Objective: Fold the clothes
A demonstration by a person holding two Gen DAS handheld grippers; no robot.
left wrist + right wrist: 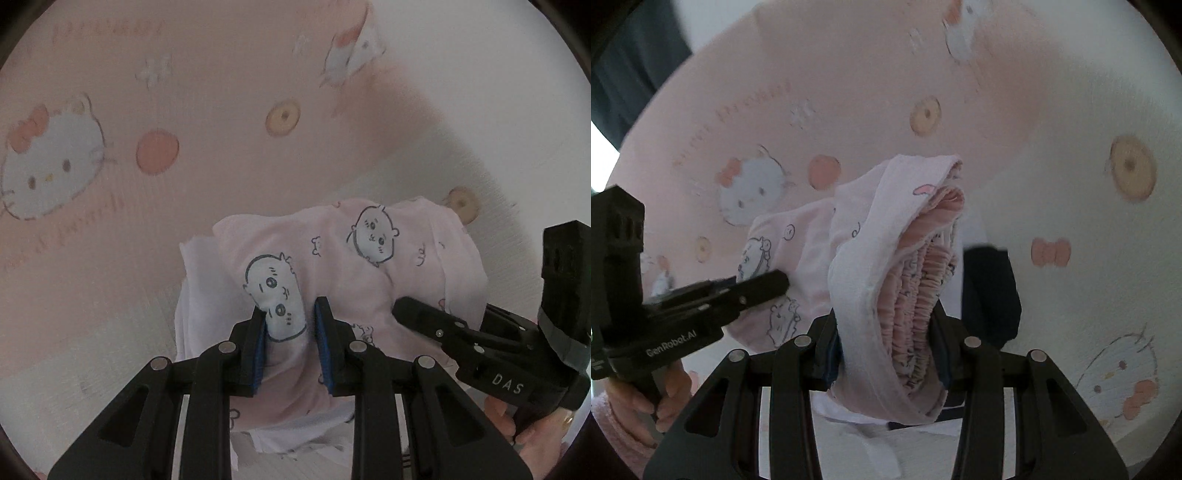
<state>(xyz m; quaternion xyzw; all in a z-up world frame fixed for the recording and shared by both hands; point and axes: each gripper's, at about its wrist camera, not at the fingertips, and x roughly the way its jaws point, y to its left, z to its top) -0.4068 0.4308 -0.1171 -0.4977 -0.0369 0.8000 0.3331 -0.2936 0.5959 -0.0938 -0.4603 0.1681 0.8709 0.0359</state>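
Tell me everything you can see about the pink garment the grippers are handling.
The pink garment is soft, pale cloth printed with outlined cartoon faces, with a gathered elastic band and a white edge. It is bunched and partly folded over a pink cartoon-print sheet. The right gripper is shut on the banded edge. The left gripper straddles a raised fold, its jaws apart.

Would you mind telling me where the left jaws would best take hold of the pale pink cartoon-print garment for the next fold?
I would grip the free edge of the pale pink cartoon-print garment on its left side, coming in from the left. The right gripper already pinches the bunched elastic waistband, while the left gripper straddles a raised ridge mid-cloth, jaws apart; an edge hold would probably spread the fabric more flatly.
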